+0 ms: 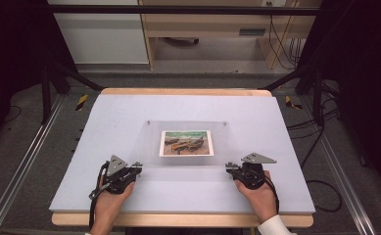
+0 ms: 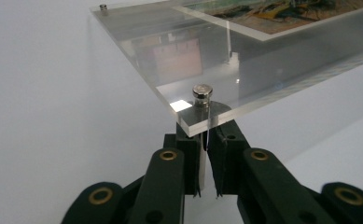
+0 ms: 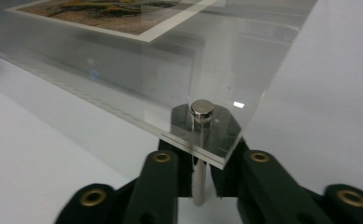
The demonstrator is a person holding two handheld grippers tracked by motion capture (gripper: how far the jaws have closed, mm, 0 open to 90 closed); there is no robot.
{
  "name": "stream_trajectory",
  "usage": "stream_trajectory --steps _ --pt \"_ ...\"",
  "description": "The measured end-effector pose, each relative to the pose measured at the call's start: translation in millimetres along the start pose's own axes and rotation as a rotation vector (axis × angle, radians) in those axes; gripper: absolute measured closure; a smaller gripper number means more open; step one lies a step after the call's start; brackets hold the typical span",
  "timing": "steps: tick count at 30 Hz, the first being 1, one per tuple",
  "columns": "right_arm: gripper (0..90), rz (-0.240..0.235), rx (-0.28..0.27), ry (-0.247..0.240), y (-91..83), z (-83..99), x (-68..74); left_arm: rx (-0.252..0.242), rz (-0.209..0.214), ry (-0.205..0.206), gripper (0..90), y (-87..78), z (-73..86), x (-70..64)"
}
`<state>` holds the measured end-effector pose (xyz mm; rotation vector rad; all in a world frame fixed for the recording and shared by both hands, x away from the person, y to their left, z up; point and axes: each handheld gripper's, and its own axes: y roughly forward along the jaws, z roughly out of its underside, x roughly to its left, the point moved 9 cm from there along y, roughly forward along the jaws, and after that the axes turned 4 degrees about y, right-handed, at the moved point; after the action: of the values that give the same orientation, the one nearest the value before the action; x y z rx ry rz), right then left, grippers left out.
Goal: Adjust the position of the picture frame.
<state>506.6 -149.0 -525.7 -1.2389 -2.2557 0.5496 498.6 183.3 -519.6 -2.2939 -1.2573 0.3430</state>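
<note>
A clear acrylic panel point(image 1: 149, 147) lies flat in the middle of the table, with a printed picture of boats point(image 1: 186, 142) under it. Small metal posts stand at its corners. My left gripper point(image 1: 138, 166) is at the near left corner. In the left gripper view, the left gripper point(image 2: 203, 140) has its jaws shut on the post point(image 2: 202, 90) beneath the panel point(image 2: 263, 70). My right gripper point(image 1: 228, 167) is at the near right corner. There, the right gripper point(image 3: 201, 145) is shut on that corner's post point(image 3: 202, 108), under the panel point(image 3: 137, 79).
The panel rests on a pale blue mat point(image 1: 105, 117) over a wooden table point(image 1: 178, 91). Two more posts point(image 1: 148, 122) mark the far corners. Black frame struts point(image 1: 65, 73) and cables point(image 1: 320, 137) flank the table; a wooden cabinet point(image 1: 202, 24) stands beyond.
</note>
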Motion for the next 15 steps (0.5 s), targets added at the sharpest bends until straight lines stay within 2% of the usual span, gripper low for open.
stream_trajectory --steps 1,2,3,5,6,7,9,10,11,12,15 --pt "77.0 0.000 0.000 0.000 0.0 0.0 0.0 0.000 0.000 0.000 77.9 0.0 0.0 0.0" --pt "73.2 -0.004 0.003 0.017 -1.4 1.0 0.1 0.004 -0.009 0.006 77.9 -0.6 0.4 -0.2" --pt "68.7 -0.005 -0.002 0.015 -3.0 1.1 -1.3 0.007 -0.015 0.012 73.8 -1.4 0.9 -0.4" --pt "57.3 -0.006 -0.004 0.019 -8.3 2.3 -3.4 0.016 -0.013 0.020 66.6 -4.3 3.0 -0.8" --pt "47.5 -0.015 0.009 0.028 -14.0 5.8 -4.4 0.021 -0.009 0.016 59.3 -5.6 4.6 -1.1" --pt "47.5 -0.015 0.009 0.028 -14.0 5.8 -4.4 0.030 -0.005 0.017 59.3 -7.3 6.1 -1.0" --pt "39.6 -0.016 0.024 0.031 -20.3 10.3 -5.0 0.041 -0.014 0.038 50.9 -10.7 7.0 0.1" --pt "36.5 -0.019 0.016 0.017 -23.0 10.6 -5.4 0.038 -0.016 0.042 47.1 -13.0 6.4 1.0" --pt "32.0 -0.020 0.009 0.014 -29.7 10.6 -5.4 0.037 -0.007 0.033 40.7 -15.0 5.9 1.4" --pt "32.0 -0.020 0.009 0.014 -29.7 10.6 -5.4 0.034 -0.001 0.020 40.7 -16.9 5.2 2.3" --pt "25.5 -0.015 -0.022 0.005 -38.8 7.4 -6.2 0.013 0.017 -0.004 31.1 -21.9 2.3 3.7"
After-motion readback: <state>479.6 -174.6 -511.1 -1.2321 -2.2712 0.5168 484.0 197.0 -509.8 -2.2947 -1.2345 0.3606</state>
